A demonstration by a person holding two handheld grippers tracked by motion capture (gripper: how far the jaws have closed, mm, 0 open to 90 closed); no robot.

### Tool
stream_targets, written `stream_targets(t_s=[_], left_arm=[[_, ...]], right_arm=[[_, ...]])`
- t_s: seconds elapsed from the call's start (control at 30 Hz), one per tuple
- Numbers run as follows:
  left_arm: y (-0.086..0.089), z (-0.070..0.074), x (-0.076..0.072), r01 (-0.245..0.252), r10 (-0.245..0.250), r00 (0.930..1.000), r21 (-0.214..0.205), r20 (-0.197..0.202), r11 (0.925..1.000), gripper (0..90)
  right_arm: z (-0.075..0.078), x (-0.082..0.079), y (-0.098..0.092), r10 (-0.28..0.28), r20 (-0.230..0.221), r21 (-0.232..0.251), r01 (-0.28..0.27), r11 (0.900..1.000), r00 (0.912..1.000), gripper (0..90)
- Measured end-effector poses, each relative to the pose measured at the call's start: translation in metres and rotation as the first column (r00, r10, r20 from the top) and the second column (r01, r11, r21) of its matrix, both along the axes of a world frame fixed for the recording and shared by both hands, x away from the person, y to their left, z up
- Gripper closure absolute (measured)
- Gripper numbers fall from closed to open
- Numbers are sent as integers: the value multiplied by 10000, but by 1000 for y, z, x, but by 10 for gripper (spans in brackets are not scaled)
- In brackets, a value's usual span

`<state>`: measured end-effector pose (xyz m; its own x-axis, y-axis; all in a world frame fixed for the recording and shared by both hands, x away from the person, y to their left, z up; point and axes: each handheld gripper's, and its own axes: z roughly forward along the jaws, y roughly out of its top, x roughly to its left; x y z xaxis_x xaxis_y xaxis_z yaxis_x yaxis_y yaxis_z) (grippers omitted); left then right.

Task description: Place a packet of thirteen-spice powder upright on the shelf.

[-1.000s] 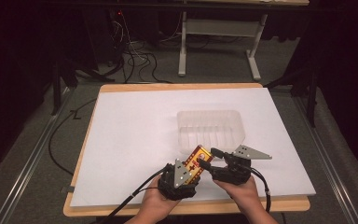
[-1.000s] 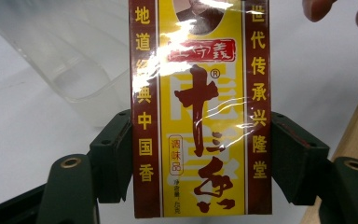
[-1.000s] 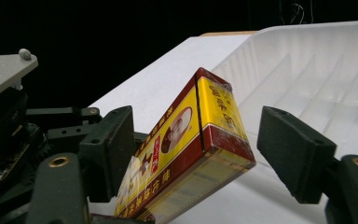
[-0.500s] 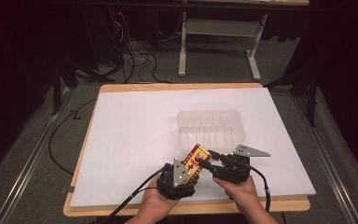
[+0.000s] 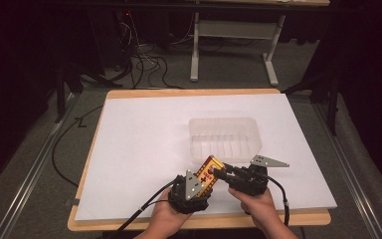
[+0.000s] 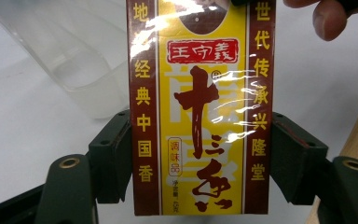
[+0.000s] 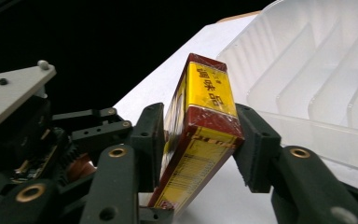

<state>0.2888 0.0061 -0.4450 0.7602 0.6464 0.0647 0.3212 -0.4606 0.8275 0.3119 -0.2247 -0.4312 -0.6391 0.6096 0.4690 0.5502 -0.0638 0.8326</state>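
— Count of things on the table?

— One yellow-and-red box (image 5: 210,172), wrapped in shiny film, printed with Chinese characters. One clear plastic tray (image 5: 226,139), ribbed inside, lying on the white sheet (image 5: 144,149). Two grippers, one per hand.

— Whereabouts of the box?

— Held up off the sheet near the front edge of the table, just this side of the tray, between the two grippers.

— Left gripper (image 6: 200,154)?

— Clamped on the box across its width, a pad pressed flat to each long red border, as seen in the left gripper view.

— Right gripper (image 7: 199,144)?

— Jaws just been closing in from the other side, box between them. Both pads against the box's narrow sides in the right gripper view: clamped on it too.

— Long axis?

— In the high view, running from the hands up and away toward the tray, slanted a little to the right. Printed face upward. In the left gripper view, lengthwise straight along the jaws, text upright. In the right gripper view, tilted, top end leaning toward the tray.

— Anything else near?

— A fingertip (image 6: 328,18) at the top corner of the left gripper view, beyond the box.
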Motion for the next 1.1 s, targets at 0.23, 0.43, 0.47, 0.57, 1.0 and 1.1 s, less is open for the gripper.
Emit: stream_targets(t_s=[0.23, 0.43, 0.47, 0.57, 1.0, 1.1], left_arm=[[-1, -3, 3, 64, -62, 9999, 167, -160, 9998, 324], [-2, -6, 3, 164, -162, 9995, 98, -277, 9998, 314], [-2, -6, 3, 184, -181, 9994, 127, -295, 9997, 308], [-2, -7, 5, 211, -195, 9986, 312, -498, 9993, 271], [12, -4, 10, 388, -420, 9967, -464, -697, 9982, 235], [18, -4, 13, 376, -421, 9962, -591, -767, 9975, 242]], right_arm=[[2, -4, 2, 67, 178, -77, -66, 9999, 9998, 664], [6, -9, 6, 91, 537, -363, -72, 9993, 9985, 681], [7, -10, 7, 96, 607, -403, -72, 9992, 9981, 684], [11, -12, 5, -77, 875, -468, 119, 9988, 9961, 688], [20, -14, -15, -1042, 1589, -531, 1139, 9921, 9818, 688], [21, -15, -20, -1185, 1770, -652, 1318, 9891, 9770, 687]])
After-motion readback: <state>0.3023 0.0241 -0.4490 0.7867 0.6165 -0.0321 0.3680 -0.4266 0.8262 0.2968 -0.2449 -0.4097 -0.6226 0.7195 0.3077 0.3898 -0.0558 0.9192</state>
